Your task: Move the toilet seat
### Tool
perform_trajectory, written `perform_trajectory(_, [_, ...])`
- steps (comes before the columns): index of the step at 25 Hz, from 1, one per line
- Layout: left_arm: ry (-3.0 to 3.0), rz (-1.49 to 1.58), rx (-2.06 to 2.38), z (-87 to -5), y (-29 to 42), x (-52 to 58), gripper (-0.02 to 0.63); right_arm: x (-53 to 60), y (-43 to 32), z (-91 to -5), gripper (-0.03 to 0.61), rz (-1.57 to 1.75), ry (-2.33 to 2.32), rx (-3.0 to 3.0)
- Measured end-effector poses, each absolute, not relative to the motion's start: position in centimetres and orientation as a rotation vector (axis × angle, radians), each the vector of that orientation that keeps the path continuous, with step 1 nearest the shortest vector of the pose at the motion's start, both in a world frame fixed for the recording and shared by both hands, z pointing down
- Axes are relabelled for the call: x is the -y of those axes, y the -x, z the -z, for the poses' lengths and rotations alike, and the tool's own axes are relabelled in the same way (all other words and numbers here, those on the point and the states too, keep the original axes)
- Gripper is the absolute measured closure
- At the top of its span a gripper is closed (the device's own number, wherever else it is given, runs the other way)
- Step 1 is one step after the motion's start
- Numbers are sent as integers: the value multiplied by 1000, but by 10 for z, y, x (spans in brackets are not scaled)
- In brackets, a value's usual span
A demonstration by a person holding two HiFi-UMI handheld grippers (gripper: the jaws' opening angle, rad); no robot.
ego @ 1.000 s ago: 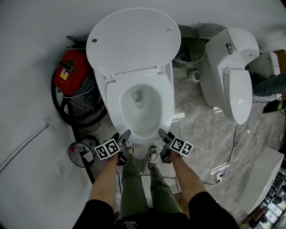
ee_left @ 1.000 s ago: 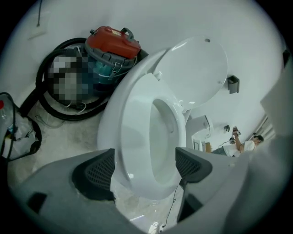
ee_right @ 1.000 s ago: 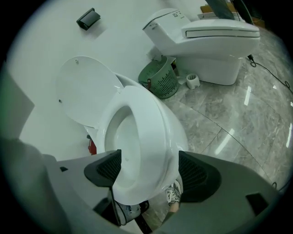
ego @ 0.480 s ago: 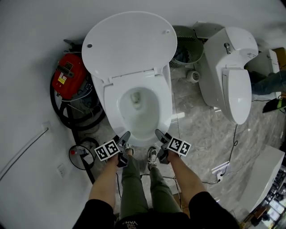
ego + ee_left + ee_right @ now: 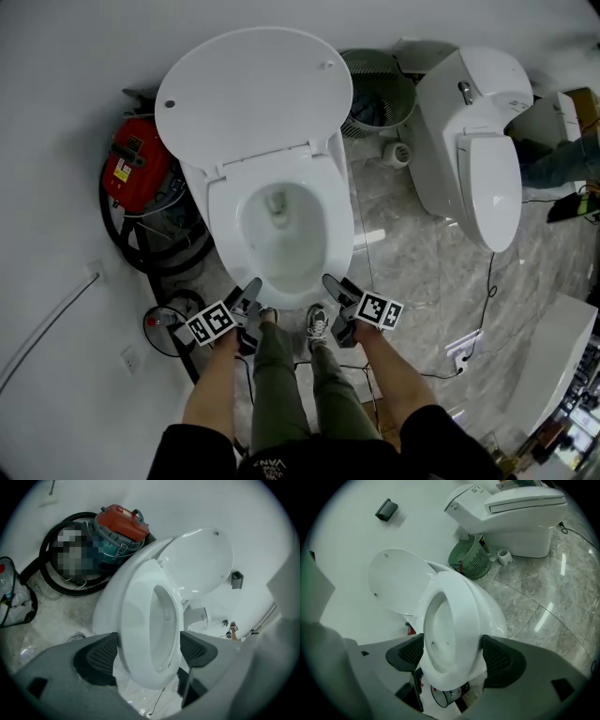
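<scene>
Lid (image 5: 251,94): raised
Toilet seat (image 5: 223,214): down on bowl (image 5: 286,251)
Left gripper (image 5: 246,296): jaws wide, empty, near bowl's front
Right gripper (image 5: 334,287): likewise

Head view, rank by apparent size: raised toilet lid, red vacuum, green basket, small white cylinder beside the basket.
1. raised toilet lid: clearly largest.
2-3. red vacuum and green basket: look alike, and the basket is partly hidden, so no ranking.
4. small white cylinder: smallest.
</scene>
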State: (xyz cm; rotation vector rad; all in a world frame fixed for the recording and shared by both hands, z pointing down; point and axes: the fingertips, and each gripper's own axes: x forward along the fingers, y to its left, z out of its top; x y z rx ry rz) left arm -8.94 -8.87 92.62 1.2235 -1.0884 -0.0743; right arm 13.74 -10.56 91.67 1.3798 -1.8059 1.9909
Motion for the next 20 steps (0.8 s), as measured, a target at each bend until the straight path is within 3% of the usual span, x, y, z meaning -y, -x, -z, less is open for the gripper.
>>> perform_trajectory(20, [-1291, 319, 999, -779, 108, 117, 195, 138, -133, -748, 213, -1973, -1463, 2119])
